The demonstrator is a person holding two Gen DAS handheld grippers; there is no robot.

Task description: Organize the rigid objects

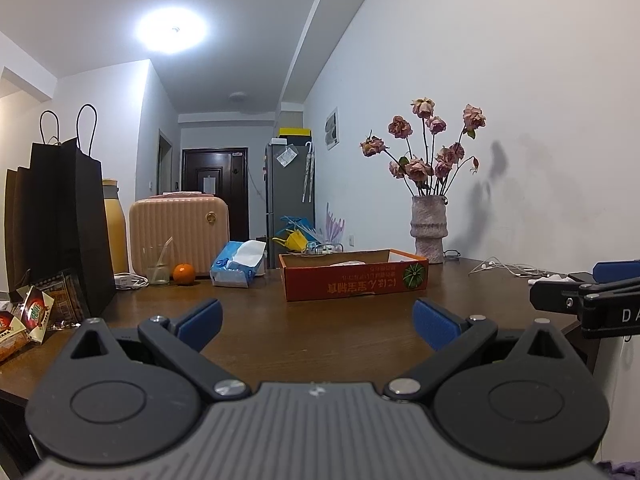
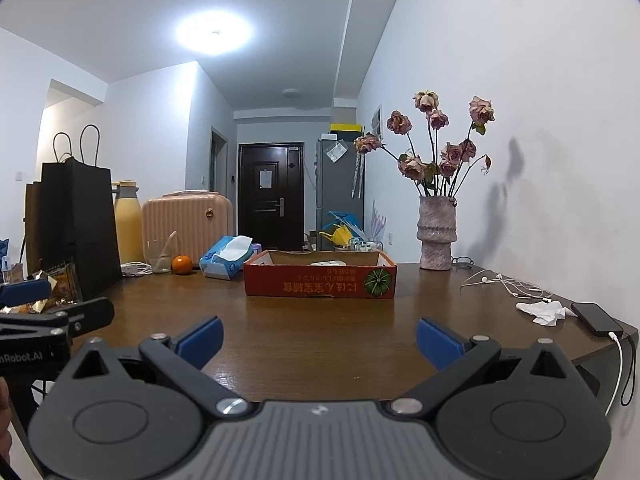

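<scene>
The left hand-held gripper (image 1: 318, 322) hovers low over the near edge of the tabletop (image 1: 340, 328), its blue fingers spread wide with nothing between them. The right hand-held gripper (image 2: 320, 340) is likewise spread and empty, level with it — each shows at the other's side, at 3 o'clock in the left view and 9 o'clock in the right.

Straight ahead at 12 o'clock sits a shallow orange cardboard box (image 2: 320, 282) printed with a green pumpkin; something pale lies inside (image 2: 328, 263), too low behind the rim to identify. At 10 o'clock stand a clear glass (image 2: 159, 258) holding a straw, an orange (image 2: 182, 265) just beside it, and a blue tissue pack (image 2: 226, 260) with a sheet pulled up. Behind them are a pink ribbed case (image 2: 188, 224), a yellow bottle (image 2: 128, 228) and a black paper bag (image 2: 78, 228), with snack packets (image 1: 28, 316) at 9 o'clock. At 2 o'clock a rough vase (image 2: 436, 236) holds dried pink roses (image 2: 440, 140), glasses (image 2: 462, 260) just beside it. White earphones (image 2: 504, 284), a crumpled tissue (image 2: 542, 310) and a cabled phone (image 2: 596, 318) lie at 3 o'clock.

The tabletop is dark brown wood against a white wall — beyond it a hallway leads to a dark door (image 2: 270, 196) and a grey fridge (image 2: 340, 184).
</scene>
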